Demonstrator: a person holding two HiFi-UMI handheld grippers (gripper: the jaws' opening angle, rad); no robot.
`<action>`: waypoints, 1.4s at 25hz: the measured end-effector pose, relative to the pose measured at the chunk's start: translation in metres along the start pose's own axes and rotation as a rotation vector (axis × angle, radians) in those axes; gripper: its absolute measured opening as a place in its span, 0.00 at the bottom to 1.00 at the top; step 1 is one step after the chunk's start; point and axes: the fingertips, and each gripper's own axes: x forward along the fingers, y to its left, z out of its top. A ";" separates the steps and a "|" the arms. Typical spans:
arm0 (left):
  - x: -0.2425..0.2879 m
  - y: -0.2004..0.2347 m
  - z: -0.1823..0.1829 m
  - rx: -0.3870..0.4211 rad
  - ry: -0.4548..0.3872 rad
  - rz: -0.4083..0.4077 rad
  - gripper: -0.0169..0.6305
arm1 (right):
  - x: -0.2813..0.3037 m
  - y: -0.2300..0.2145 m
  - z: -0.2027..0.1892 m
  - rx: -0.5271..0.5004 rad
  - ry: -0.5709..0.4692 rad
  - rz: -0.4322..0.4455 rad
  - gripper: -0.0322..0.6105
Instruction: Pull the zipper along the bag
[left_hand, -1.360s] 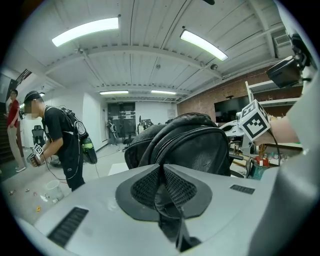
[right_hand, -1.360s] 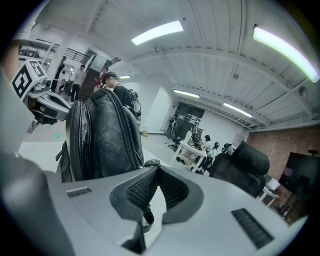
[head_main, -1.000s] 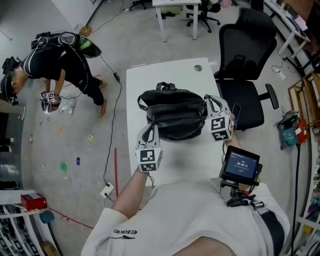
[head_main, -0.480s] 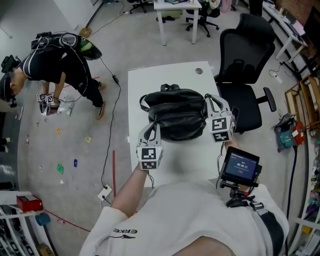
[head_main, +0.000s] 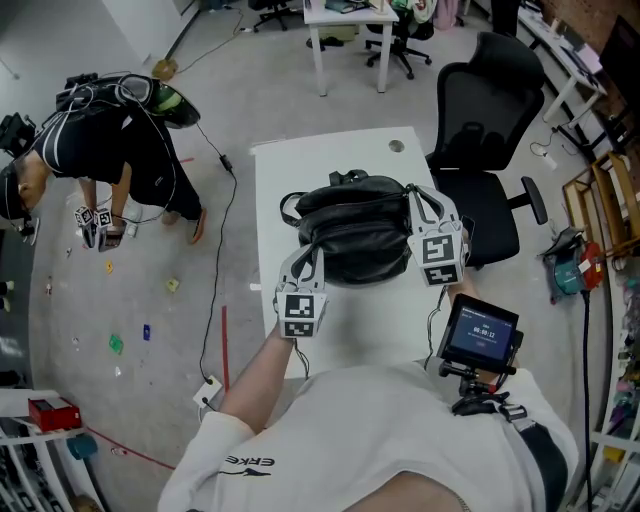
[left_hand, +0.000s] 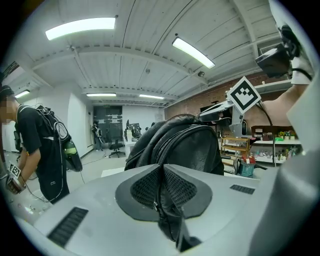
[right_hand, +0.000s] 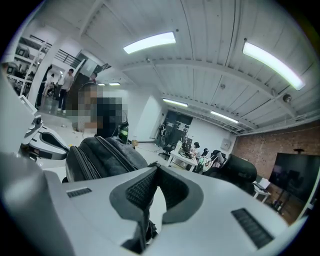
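Black bag (head_main: 355, 225), left gripper (head_main: 303, 262) pinching its zipper seam — right gripper (head_main: 425, 203) pinching its opposite side

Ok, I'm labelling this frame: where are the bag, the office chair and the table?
bag (head_main: 355, 235): head view, middle of its black top.
office chair (head_main: 490, 92): head view, on its backrest.
table (head_main: 300, 165): head view, bare white top behind the bag.

A white table (head_main: 285, 175) stands beside 1 black office chair (head_main: 492, 105), and 1 person in black (head_main: 120, 145) bends over the grey floor (head_main: 130, 380).
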 end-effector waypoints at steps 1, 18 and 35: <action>0.000 0.000 0.000 0.002 -0.001 -0.005 0.03 | 0.000 0.002 0.003 -0.004 -0.003 0.000 0.08; 0.003 0.000 -0.002 -0.001 -0.025 -0.065 0.03 | 0.005 0.026 0.036 -0.057 -0.004 0.003 0.08; 0.000 0.019 -0.005 -0.025 -0.070 -0.128 0.04 | 0.012 0.058 0.054 -0.133 0.026 0.019 0.08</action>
